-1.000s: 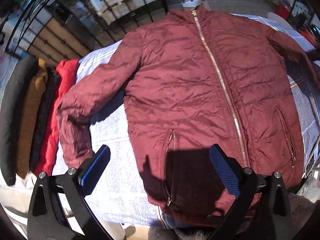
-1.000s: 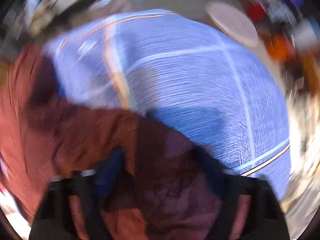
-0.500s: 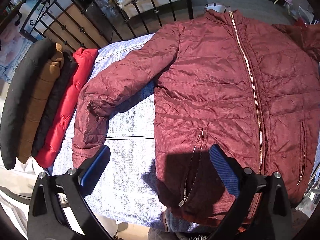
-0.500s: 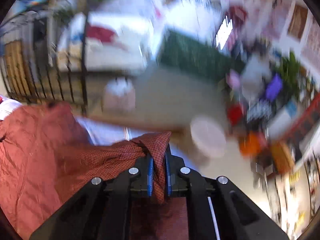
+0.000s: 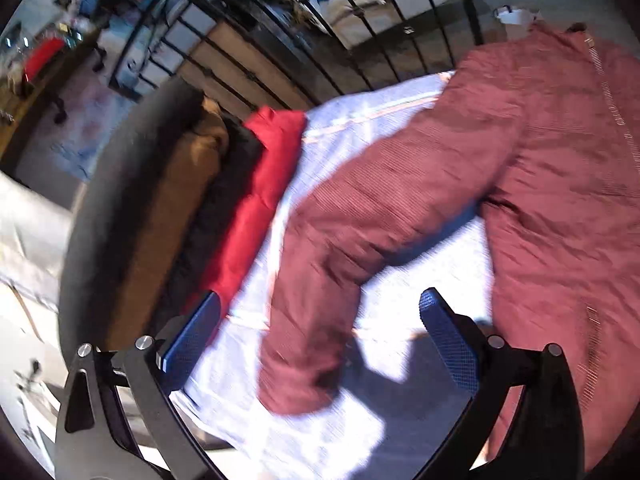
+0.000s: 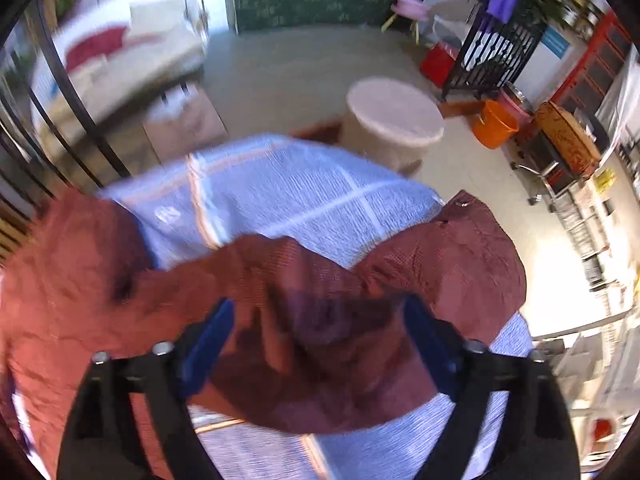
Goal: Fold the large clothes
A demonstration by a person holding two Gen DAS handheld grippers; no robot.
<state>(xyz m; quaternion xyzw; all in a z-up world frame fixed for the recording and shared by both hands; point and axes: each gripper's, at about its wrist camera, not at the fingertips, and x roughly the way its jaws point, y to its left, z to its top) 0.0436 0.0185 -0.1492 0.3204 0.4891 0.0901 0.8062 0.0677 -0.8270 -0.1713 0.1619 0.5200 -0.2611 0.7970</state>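
Opening right hand-held gripper (image 6: 320, 340) above maroon jacket (image 6: 440, 256), left hand-held gripper (image 5: 320, 332) released, no legible writing

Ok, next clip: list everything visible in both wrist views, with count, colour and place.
puffer jacket: one, maroon, spread zip-up on the bed cover; its sleeves lie below both grippers.
bed cover: one, pale blue with stripes, under the jacket.
folded garments: four in a row, black, tan, black, red, along the cover's left edge.
iron railing: black, behind the bed.
round stool: one, white, on the floor beyond the bed.
bucket: one, orange, by the right wall.
plant stand: black, far right.
left gripper: black with blue pads, open, empty.
right gripper: same build, jaws opening over a sleeve.
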